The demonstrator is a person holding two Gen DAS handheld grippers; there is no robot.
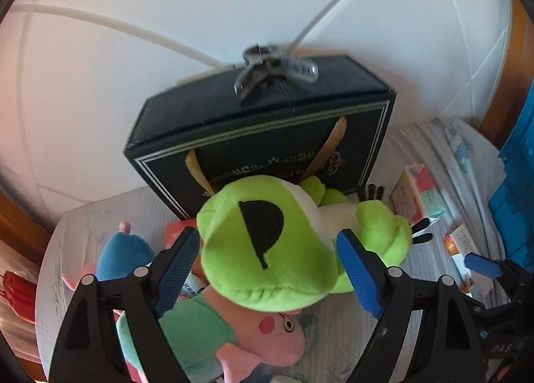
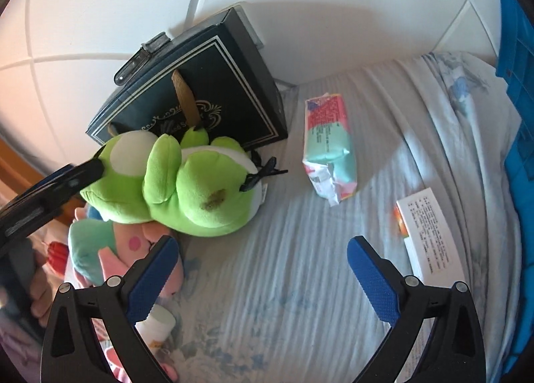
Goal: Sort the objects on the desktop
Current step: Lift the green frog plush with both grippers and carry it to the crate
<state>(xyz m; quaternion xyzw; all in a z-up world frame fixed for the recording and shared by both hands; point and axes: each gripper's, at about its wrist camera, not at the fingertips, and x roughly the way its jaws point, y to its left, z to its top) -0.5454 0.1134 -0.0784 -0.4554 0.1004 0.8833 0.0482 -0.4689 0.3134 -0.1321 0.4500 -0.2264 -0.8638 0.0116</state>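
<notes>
A green frog plush [image 1: 267, 249] lies on a pile of soft toys, leaning against a black gift box [image 1: 260, 136]. Its head sits between the blue pads of my left gripper [image 1: 268, 234]; the pads stand close beside it without squeezing it. In the right wrist view the frog [image 2: 187, 189] rests on a pink pig plush [image 2: 133, 243], and a left gripper finger [image 2: 83, 172] is beside its head. My right gripper [image 2: 263, 243] is open and empty over the striped cloth, to the right of the frog.
A pig plush in a green shirt [image 1: 207, 326] and a blue plush [image 1: 123, 256] lie under the frog. A clear hair clip [image 1: 273, 66] sits on the box. A tissue pack [image 2: 328, 146], a white carton [image 2: 430, 236], a small white bottle [image 2: 160, 319] and a blue crate [image 2: 520, 116] are nearby.
</notes>
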